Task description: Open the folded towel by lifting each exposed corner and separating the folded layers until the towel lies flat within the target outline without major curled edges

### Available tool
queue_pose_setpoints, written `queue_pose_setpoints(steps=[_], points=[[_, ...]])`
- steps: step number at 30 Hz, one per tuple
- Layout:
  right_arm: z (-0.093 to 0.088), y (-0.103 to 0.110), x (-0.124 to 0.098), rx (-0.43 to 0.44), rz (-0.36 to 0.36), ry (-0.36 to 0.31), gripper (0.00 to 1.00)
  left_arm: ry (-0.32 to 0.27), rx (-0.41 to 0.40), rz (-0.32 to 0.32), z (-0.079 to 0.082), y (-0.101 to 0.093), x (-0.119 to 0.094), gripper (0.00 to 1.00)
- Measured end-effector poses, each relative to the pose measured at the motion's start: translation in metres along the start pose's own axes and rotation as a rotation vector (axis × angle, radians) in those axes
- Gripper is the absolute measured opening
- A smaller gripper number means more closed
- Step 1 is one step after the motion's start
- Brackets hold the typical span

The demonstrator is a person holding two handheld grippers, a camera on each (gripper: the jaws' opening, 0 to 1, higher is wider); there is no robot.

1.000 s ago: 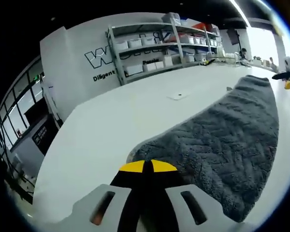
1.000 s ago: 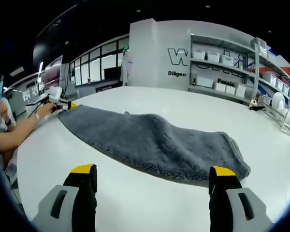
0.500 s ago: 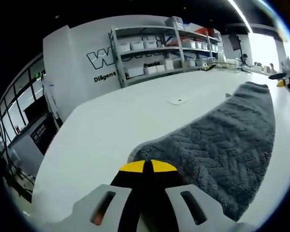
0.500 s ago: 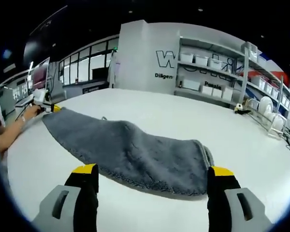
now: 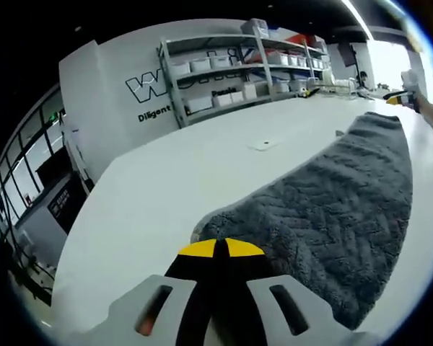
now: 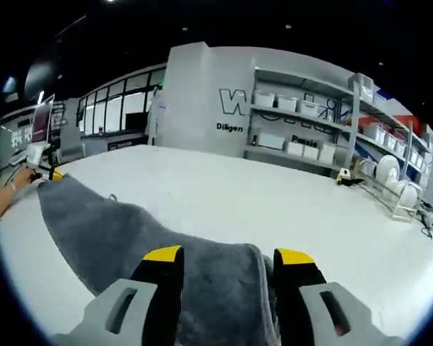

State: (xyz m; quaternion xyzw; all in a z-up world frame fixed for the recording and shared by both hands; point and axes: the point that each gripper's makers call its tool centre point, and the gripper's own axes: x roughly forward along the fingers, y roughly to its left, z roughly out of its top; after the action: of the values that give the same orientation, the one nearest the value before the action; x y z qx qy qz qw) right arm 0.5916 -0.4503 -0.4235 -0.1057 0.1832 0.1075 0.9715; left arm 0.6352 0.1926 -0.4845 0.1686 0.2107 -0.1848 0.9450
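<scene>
A grey textured towel lies folded in a long strip across the white table. My left gripper is shut, and the towel's near corner sits right at its yellow tips. At the strip's far end is my right gripper, held by a hand. In the right gripper view the towel runs away to the left, and its near end lies between the jaws of my right gripper. Those jaws stand partly closed around it with a gap left. The left gripper sits at the far corner, held by a hand.
Metal shelves with white bins line the grey lettered wall behind the table. A small flat patch lies on the table beyond the towel. A dish rack stands at the right table edge. Windows are at the back left.
My right gripper has moved forward over the towel's end, and its jaws have narrowed around it. The left gripper stays shut at its corner.
</scene>
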Motion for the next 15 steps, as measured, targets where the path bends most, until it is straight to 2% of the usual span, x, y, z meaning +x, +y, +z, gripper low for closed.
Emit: queue_pose_setpoints(steps=[2, 8, 10, 15], points=[[-0.008, -0.01, 0.013, -0.025, -0.055, 0.043, 0.42, -0.001, -0.005, -0.004, 0.0, 0.0, 0.0, 0.02], [-0.011, -0.01, 0.045, -0.013, -0.031, 0.077, 0.41, 0.011, 0.022, 0.008, -0.003, 0.0, 0.001, 0.02], [-0.016, -0.011, 0.055, -0.05, -0.036, 0.116, 0.39, 0.013, 0.019, 0.009, -0.003, 0.001, 0.001, 0.02], [-0.02, -0.018, 0.071, -0.035, -0.043, 0.134, 0.34, 0.017, 0.03, 0.012, -0.003, 0.001, 0.001, 0.02]])
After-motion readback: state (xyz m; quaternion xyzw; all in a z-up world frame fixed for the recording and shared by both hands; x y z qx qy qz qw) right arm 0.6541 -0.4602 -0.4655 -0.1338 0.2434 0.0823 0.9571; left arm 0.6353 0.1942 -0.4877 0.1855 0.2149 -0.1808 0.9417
